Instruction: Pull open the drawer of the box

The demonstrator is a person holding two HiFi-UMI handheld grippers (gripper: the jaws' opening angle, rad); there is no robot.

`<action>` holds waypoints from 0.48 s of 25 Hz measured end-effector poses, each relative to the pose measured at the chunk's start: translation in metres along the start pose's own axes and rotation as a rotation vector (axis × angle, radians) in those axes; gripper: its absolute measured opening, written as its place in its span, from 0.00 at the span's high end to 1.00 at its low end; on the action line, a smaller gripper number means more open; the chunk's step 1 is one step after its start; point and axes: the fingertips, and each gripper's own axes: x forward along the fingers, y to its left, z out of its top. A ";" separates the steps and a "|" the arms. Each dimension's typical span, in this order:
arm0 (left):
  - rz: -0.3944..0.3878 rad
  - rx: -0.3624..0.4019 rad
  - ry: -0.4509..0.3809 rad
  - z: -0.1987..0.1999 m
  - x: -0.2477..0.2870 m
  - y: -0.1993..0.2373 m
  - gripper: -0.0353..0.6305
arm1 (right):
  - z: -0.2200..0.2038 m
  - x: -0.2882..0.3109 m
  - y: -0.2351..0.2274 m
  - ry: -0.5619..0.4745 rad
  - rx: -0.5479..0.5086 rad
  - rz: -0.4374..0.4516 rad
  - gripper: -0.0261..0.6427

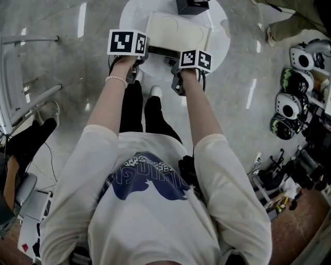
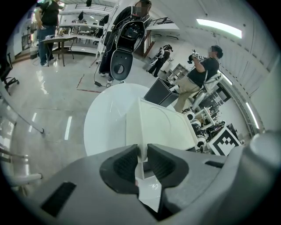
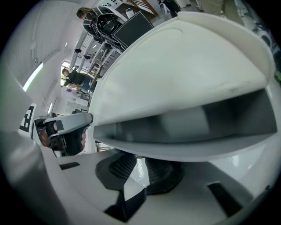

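On the left, my left gripper (image 2: pixel 142 154) has its jaws drawn in narrow, pinching a thin white edge at the near left corner of the cream-white rectangular plastic box (image 1: pixel 178 31). From the head view that box sits on the round white table (image 1: pixel 132 20), with a black box-shaped case (image 1: pixel 191 6) behind it at the far rim. I read this grip as the brace that holds the body in place.

Moving right, a dark strip shows along the near side of the box between my two hands. I take it for the gap above the white drawer (image 3: pixel 189 151), which looks only slightly out.

On the right, my right gripper (image 3: pixel 139 163) has its jaws close together on a thin white piece just under the drawer's front lip, so I judge it is gripping the front of the drawer.

The step in hand is the pull itself, with both grips set. Next I need a straight draw of the right hand toward me while the left resists, so the box does not slide across the smooth tabletop.
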 end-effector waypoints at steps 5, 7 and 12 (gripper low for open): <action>-0.001 -0.002 0.000 0.000 0.001 0.000 0.83 | -0.003 0.000 -0.001 0.000 -0.001 -0.003 0.88; -0.001 -0.004 -0.001 0.000 0.001 0.001 0.83 | -0.003 0.001 -0.001 0.001 -0.001 -0.002 0.88; 0.001 -0.007 0.000 -0.001 0.001 0.001 0.83 | -0.006 0.001 -0.001 0.003 -0.003 -0.003 0.88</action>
